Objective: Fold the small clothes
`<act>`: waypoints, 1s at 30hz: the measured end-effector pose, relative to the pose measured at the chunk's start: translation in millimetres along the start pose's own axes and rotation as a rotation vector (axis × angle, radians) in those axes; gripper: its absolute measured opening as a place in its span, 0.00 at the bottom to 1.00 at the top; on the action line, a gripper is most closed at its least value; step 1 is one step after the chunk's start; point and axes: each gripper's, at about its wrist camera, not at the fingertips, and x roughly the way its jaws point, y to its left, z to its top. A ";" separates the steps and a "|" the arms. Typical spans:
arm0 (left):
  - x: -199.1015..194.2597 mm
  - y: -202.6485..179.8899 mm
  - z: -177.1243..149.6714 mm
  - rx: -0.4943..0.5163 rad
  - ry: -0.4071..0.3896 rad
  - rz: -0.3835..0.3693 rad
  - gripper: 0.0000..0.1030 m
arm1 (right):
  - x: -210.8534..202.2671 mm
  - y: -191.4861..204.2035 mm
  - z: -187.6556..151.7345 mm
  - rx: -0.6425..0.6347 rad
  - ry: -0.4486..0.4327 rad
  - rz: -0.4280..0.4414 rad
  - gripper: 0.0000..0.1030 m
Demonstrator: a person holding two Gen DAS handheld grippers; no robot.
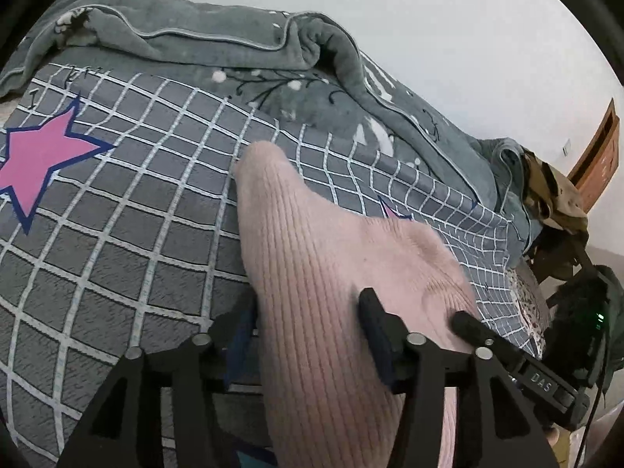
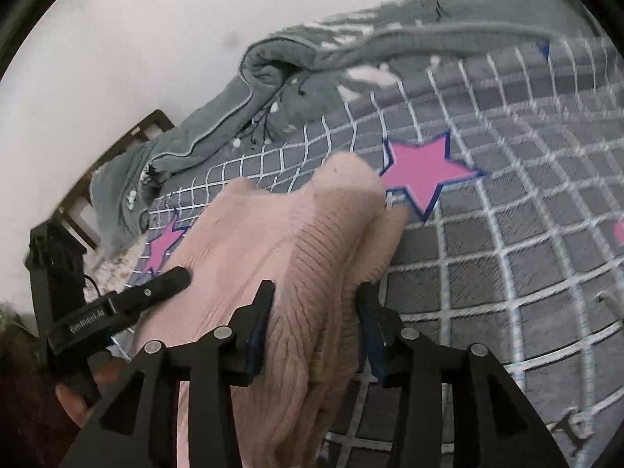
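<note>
Clearly the pink knit garment (image 1: pixel 312 280) is soft and ribbed, with fine lines running along its length, and it is bunched into thick folds above the grey checked bedsheet (image 1: pixel 128 234) with pink stars. It hangs between the two tools and partly rests on the sheet. In the left wrist view the left gripper (image 1: pixel 308 312) has its fingers fairly wide, with a band of the knit passing between them; whether they press on the cloth I cannot tell. The tip of the right gripper (image 1: pixel 468 321) touches the same cloth just beside it. In the right wrist view the right gripper (image 2: pixel 316 304) holds a folded ridge of the garment (image 2: pixel 296 234) between its fingers. The near end of the garment is cut off by the lower edge in both views, so its full shape is unclear. A grey blanket (image 1: pixel 218 43) lies crumpled behind. The right view is a little blurred.
</note>
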 end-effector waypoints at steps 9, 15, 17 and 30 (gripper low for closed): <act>-2.1 -3.0 -2.7 0.021 -0.006 0.048 0.59 | -11.9 17.7 2.0 -0.097 -0.085 -0.126 0.42; -3.5 -7.7 -3.9 0.055 -0.017 0.078 0.60 | -6.1 25.6 -3.1 -0.137 -0.076 -0.150 0.19; -4.2 -9.8 -4.1 0.066 -0.022 0.088 0.60 | -8.4 30.1 -4.9 -0.162 -0.090 -0.167 0.11; -17.6 -20.4 -12.4 0.152 -0.066 0.163 0.66 | -13.9 16.0 -5.4 -0.096 -0.090 -0.142 0.09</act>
